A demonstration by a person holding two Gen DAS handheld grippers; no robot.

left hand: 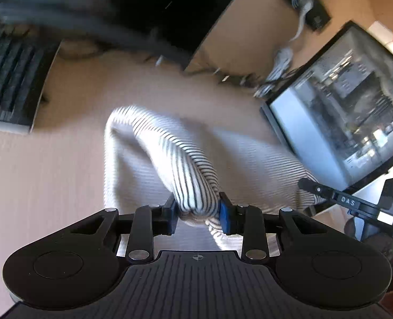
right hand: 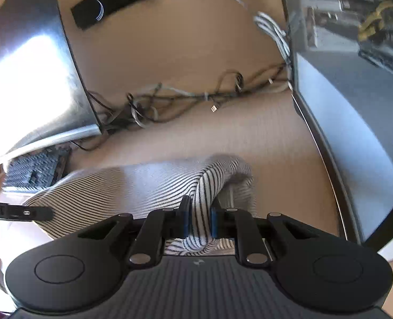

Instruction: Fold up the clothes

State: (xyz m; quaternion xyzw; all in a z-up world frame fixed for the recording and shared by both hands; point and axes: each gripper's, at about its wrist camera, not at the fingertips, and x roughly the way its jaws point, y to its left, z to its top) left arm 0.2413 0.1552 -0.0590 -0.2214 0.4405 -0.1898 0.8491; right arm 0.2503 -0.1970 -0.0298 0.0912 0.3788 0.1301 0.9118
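I see the white knit garment with thin dark stripes (left hand: 154, 156) lying on the tan tabletop (left hand: 37, 175), directly ahead of both grippers, with two bunched folds lifted off the surface. My left gripper (left hand: 197, 210) is clenched on one of those folds: the blue pads (left hand: 224, 212) press the cloth from both sides, and the striped fabric rises from them in a thick roll. My right gripper (right hand: 199, 222) grasps the other fold the same way, its jaws narrower, with a striped ridge (right hand: 209, 183) standing up just beyond them. From the left wrist view, the right gripper's finger sits at the far right on the garment's edge. A dark keyboard (left hand: 8, 79) lies well left of the left gripper, a glass-sided computer case (right hand: 355, 79) stands to the right of the right one, and tangled cables (right hand: 183, 98) run across the tabletop beyond the garment.
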